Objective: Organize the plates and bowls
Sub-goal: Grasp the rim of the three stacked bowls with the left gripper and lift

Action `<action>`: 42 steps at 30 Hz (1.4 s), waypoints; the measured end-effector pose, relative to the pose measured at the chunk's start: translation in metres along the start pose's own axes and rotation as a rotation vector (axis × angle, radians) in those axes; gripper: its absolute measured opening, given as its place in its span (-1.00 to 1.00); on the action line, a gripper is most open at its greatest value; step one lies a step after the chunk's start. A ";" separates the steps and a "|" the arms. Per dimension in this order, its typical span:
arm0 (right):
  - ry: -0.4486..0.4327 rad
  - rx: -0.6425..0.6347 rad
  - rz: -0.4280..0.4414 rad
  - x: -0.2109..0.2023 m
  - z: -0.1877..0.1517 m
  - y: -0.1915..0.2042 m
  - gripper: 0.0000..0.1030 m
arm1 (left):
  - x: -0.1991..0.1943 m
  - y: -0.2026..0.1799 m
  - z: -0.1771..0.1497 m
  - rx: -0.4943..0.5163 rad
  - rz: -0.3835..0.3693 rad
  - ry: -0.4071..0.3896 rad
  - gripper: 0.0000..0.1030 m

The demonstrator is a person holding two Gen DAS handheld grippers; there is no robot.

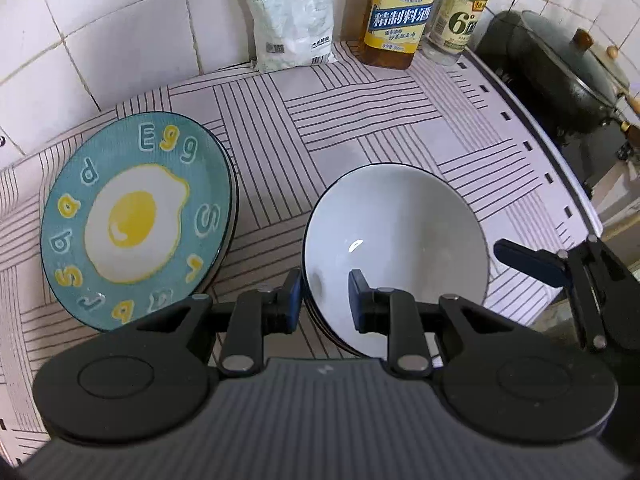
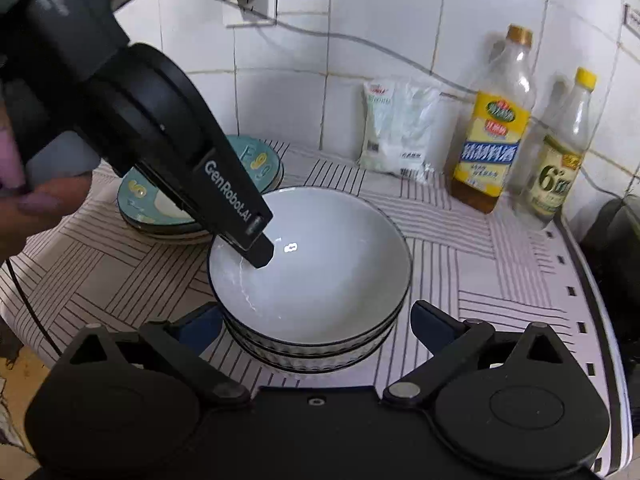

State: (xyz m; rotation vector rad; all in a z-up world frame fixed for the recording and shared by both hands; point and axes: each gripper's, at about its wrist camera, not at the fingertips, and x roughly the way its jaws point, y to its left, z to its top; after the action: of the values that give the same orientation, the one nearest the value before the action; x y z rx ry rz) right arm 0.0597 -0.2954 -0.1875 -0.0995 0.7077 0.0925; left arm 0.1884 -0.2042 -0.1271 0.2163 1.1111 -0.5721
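Your left tool [image 1: 324,294] pinches the near-left rim of the top bowl [image 1: 400,248], at the frame's centre, stacked on other bowls on the tabletop [image 1: 360,120]. Your right tool [image 2: 316,322], spread wide, straddles that stack without touching. The plates [image 1: 136,220] lie left.

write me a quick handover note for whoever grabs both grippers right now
Left gripper: closed on the near-left rim of the top white bowl, one finger inside, one outside.
Right gripper: open wide, straddling the bowl stack, holding nothing.
Bowls are stacked mid-counter; the egg plates are stacked to their left.
Done: both stacks appear formed.
Left: probably let go of the rim and back both grippers away.
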 end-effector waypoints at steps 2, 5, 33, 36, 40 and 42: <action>-0.032 0.019 0.005 -0.010 -0.004 -0.002 0.97 | -0.006 0.002 -0.002 -0.015 -0.014 -0.016 -0.46; -0.072 0.082 0.021 -0.019 -0.014 -0.011 0.98 | -0.015 0.010 -0.006 -0.060 -0.034 -0.051 -0.24; -0.143 0.085 0.116 0.068 -0.058 -0.009 0.97 | 0.051 0.071 -0.034 -0.400 -0.304 0.012 0.08; -0.134 0.079 0.112 0.071 -0.053 -0.008 0.95 | 0.058 0.068 -0.036 -0.411 -0.305 0.018 0.05; -0.129 0.083 0.118 0.074 -0.050 -0.009 0.96 | 0.063 0.066 -0.041 -0.413 -0.341 0.033 -0.21; -0.136 0.087 0.114 0.073 -0.052 -0.007 0.95 | 0.064 0.064 -0.040 -0.418 -0.347 0.031 -0.22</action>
State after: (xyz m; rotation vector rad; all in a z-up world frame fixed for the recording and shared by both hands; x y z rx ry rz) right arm 0.0823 -0.3052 -0.2741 0.0308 0.5801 0.1760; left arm 0.2114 -0.1533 -0.2089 -0.3369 1.2812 -0.6283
